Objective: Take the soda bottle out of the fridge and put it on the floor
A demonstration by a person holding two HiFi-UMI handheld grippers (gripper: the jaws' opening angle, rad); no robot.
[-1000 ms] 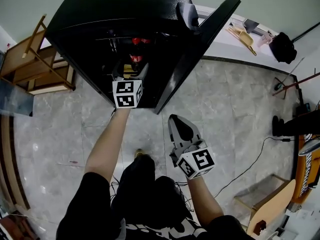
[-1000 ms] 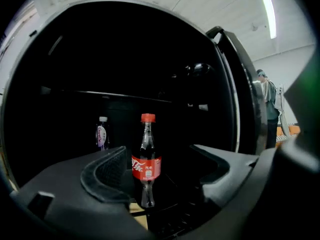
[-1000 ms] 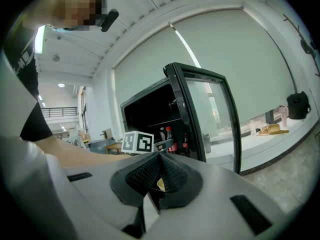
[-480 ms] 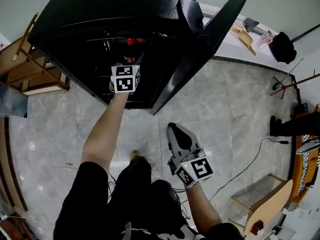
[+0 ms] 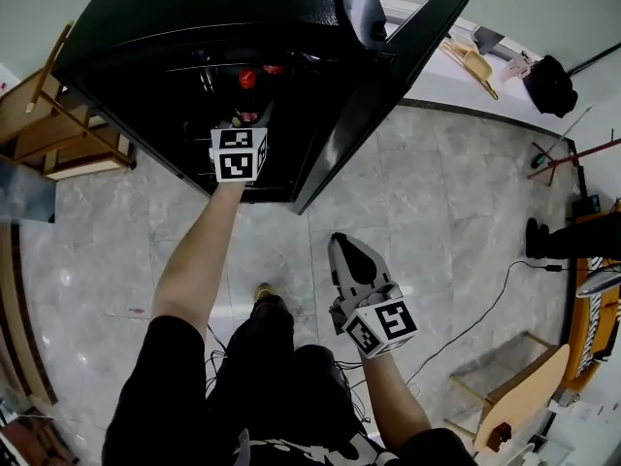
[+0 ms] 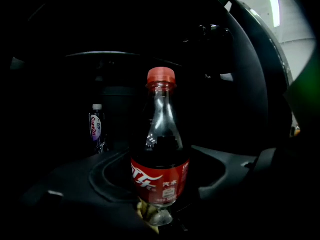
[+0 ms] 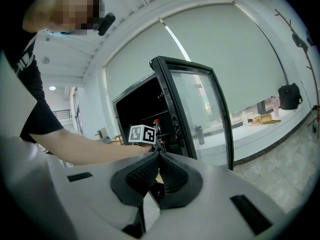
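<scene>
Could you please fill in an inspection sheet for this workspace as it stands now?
Surface: grey tiled floor.
Job's things: soda bottle upright inside the open fridge, cap on.
Clutter: small bottle further back in the fridge; wooden rack left of it; black bag on the ledge.
Grippers: left hand-held gripper in the fridge, jaws just closing around the soda bottle, seemingly not pressing yet; right hand-held gripper shut, empty.
Cables: black cable on the floor.
Surroundings: pale wall behind.
</scene>
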